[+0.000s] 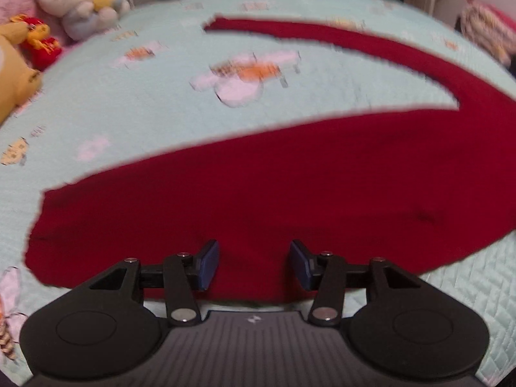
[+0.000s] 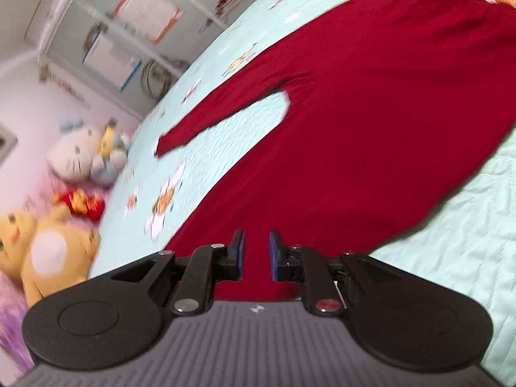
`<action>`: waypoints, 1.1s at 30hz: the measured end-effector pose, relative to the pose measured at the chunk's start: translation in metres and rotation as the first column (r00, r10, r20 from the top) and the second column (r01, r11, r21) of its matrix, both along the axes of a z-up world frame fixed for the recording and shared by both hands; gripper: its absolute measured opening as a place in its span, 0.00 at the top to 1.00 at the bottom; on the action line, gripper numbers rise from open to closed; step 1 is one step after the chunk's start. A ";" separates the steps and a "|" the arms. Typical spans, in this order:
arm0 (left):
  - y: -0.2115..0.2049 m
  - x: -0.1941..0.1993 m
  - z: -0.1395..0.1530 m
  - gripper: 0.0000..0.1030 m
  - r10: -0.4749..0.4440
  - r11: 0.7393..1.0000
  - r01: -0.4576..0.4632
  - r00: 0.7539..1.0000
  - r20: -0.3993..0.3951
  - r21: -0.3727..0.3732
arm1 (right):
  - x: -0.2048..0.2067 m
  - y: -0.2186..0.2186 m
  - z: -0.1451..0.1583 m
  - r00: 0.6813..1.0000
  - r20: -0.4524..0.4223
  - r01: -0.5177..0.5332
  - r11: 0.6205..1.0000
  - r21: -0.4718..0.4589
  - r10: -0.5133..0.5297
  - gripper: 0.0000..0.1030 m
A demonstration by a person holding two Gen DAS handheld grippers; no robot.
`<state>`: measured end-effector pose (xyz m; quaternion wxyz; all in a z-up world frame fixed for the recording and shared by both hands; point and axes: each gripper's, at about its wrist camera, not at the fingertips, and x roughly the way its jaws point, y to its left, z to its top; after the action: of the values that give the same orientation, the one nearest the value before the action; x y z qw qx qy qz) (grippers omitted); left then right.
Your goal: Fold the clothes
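A dark red garment (image 1: 290, 174) lay spread flat on the pale green quilted bed (image 1: 129, 122). The left gripper (image 1: 254, 266) hovered over its near edge, fingers wide apart; the right gripper (image 2: 257, 254) also hung above the cloth, fingers narrowly apart, gripping nothing.

My left wrist camera looks forward along the left gripper (image 1: 254, 264), low and close over the red garment (image 1: 290, 187), level across the bedspread (image 1: 129, 122) toward the white plush cat (image 1: 74, 0) far ahead-left. My right wrist camera sits equally close behind the right gripper (image 2: 257, 254) but rolled, tilting the bed. Both views share the garment, bedspread and plush toys.
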<state>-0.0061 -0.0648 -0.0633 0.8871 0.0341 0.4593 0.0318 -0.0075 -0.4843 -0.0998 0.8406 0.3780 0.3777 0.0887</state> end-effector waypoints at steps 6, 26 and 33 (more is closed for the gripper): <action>-0.001 0.007 0.012 0.46 0.073 0.997 -0.072 0.997 -0.037 0.022 | 0.003 -0.055 -0.031 1.000 -0.029 -0.006 0.999 0.045 0.007 0.81; -0.127 0.065 -0.015 0.33 -0.147 0.987 0.147 0.989 0.004 -0.062 | 0.065 -0.257 -0.009 0.949 0.168 0.293 0.941 -0.168 -0.265 0.94; -0.128 0.066 -0.015 0.30 -0.123 0.991 0.122 0.992 -0.006 -0.055 | 0.137 -0.224 -0.021 0.989 0.132 0.094 0.964 -0.250 -0.062 0.89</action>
<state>0.0600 -0.1930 -0.0786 0.8858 0.0381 0.4611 -0.0355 0.1298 -0.7083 -0.1204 0.9068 0.2748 0.3183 0.0291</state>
